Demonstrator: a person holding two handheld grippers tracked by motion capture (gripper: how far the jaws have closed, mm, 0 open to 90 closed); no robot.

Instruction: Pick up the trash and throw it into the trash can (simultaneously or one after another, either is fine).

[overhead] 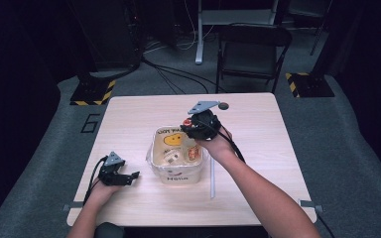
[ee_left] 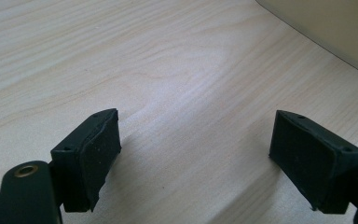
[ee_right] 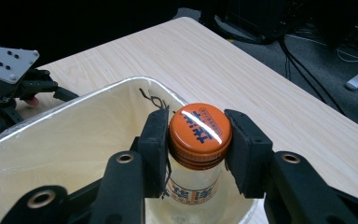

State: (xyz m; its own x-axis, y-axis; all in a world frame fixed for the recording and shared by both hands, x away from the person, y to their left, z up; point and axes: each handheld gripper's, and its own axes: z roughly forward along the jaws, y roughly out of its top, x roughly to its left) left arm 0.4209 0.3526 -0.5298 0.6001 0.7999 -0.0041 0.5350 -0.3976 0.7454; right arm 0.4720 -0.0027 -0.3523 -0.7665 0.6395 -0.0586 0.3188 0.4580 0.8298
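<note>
A bottle (ee_right: pixel 198 158) with an orange cap (ee_right: pixel 199 129) is held upright inside the clear tub (ee_right: pixel 51 154), pinched at the cap between the fingers (ee_right: pixel 154 140) of the right gripper (ee_right: pixel 193 149). Well left of the tub, the left gripper (overhead: pixel 120 176) is kept low over the tabletop (ee_left: pixel 168 70), its fingers (ee_left: pixel 98 149) spread with nothing between them.

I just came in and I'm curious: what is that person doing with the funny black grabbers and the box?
A person holds a grabber in each hand at a wooden table. The right gripper has its jaws on either side of the orange cap of a small bottle, just over a see-through plastic tub. The left gripper rests open by the tub, holding nothing.
</note>
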